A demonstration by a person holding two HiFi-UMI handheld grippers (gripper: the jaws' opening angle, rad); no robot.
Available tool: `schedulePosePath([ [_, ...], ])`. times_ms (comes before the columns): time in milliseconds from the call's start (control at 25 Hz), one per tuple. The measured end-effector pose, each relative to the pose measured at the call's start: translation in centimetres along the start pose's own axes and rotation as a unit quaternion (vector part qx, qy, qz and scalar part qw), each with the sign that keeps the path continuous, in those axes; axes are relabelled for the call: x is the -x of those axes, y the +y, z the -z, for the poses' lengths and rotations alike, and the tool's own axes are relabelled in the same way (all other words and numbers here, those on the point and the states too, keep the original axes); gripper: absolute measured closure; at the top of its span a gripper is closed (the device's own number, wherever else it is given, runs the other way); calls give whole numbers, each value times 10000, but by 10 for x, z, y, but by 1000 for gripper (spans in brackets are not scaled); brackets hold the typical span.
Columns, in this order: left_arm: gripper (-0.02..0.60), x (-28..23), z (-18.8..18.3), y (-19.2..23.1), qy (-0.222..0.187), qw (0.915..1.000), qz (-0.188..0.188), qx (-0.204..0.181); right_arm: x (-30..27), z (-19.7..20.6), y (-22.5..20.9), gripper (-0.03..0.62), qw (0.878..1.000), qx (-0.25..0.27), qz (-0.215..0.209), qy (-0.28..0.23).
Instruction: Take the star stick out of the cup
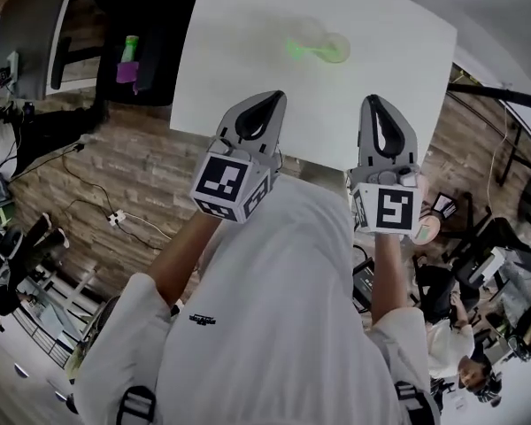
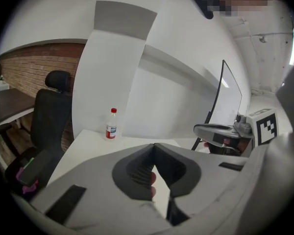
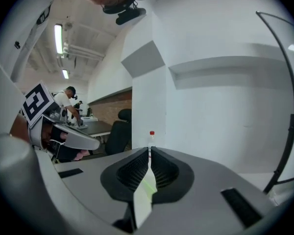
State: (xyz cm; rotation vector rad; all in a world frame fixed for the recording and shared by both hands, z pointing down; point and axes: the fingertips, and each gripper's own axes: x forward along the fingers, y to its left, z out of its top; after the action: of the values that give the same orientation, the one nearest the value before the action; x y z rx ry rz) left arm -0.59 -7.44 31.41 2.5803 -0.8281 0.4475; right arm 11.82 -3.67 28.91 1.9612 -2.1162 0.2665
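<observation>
On the white table (image 1: 248, 60) a clear cup (image 1: 329, 46) appears blurred, with a green glow of the star stick (image 1: 297, 50) at its left side. Its shape cannot be made out. My left gripper (image 1: 273, 97) and right gripper (image 1: 374, 101) hover side by side over the table's near edge, well short of the cup. Both are shut and hold nothing. In the left gripper view the jaws meet at the tips (image 2: 154, 145). The right gripper view shows its jaws (image 3: 149, 150) closed to a thin slit, with a green streak (image 3: 148, 187) of the stick showing through it.
A small red-capped bottle (image 2: 111, 124) stands at the table's far edge, also visible beyond the jaws (image 3: 151, 137). A black office chair (image 2: 51, 111) sits left of the table. People work at desks (image 3: 68, 104) farther off. Cables lie on the brick-patterned floor (image 1: 115, 175).
</observation>
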Motion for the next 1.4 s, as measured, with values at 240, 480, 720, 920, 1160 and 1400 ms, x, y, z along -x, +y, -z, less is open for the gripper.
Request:
schedulePosePath([
  [240, 588, -9, -3, 3, -60, 9992, -399, 68, -26, 7, -1, 573, 9980, 229, -576, 83],
  [480, 588, -10, 8, 20, -64, 9972, -694, 281, -55, 22, 13, 566, 9929, 495, -1037, 314],
  [720, 588, -18, 24, 34, 61, 9963, -787, 341, -81, 37, 23, 553, 9907, 352, -1232, 450],
  [920, 588, -28, 40, 39, 140, 9961, -788, 381, -99, 55, 29, 530, 9869, 369, -1472, 552],
  [1160, 588, -35, 53, 45, 200, 9951, -886, 398, -111, 76, 28, 524, 9786, 926, -1679, 748],
  [1400, 588, -40, 63, 52, 207, 9925, -1049, 592, -122, 90, 28, 519, 9717, 1298, -1751, 916],
])
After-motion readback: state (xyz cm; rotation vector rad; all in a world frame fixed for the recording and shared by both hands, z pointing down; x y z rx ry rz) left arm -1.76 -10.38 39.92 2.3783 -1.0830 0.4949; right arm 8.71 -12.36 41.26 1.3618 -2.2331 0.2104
